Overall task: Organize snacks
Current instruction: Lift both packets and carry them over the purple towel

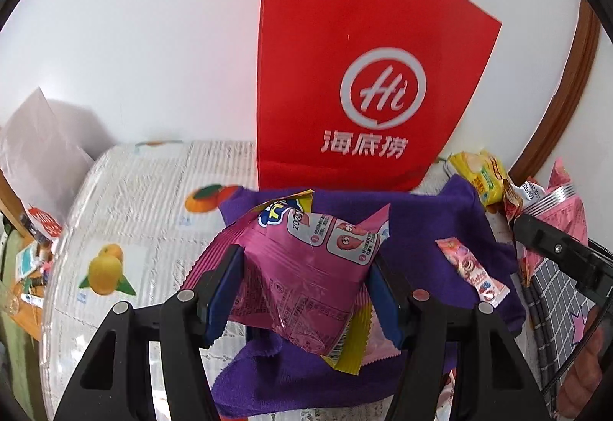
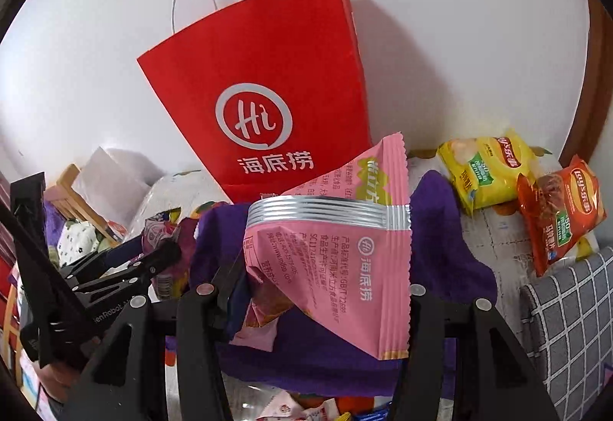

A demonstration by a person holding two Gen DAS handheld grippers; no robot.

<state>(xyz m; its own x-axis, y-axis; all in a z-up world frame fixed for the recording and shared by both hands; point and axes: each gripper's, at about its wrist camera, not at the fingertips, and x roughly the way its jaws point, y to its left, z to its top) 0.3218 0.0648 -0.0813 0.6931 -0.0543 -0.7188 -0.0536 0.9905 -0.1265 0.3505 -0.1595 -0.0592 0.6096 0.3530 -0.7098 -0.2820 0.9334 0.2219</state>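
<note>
My left gripper (image 1: 308, 279) is shut on a magenta snack packet (image 1: 306, 267) and holds it above a purple cloth (image 1: 429, 225). My right gripper (image 2: 318, 290) is shut on a pale pink snack packet (image 2: 341, 260), also above the purple cloth (image 2: 440, 252). A tall red paper bag (image 1: 345, 76) with white handles stands upright against the wall just behind the cloth; it also shows in the right wrist view (image 2: 268, 95). A small pink stick packet (image 1: 473, 271) lies on the cloth. The left gripper (image 2: 153, 260) shows at the left of the right wrist view.
A yellow chip bag (image 2: 486, 168) and a red chip bag (image 2: 563, 214) lie at the right on the fruit-print table cover (image 1: 153, 198). A grey checked cushion (image 2: 567, 317) sits at the right edge. Several small packets (image 2: 306, 409) lie near the front. Clutter and white paper (image 1: 42, 148) are at the left.
</note>
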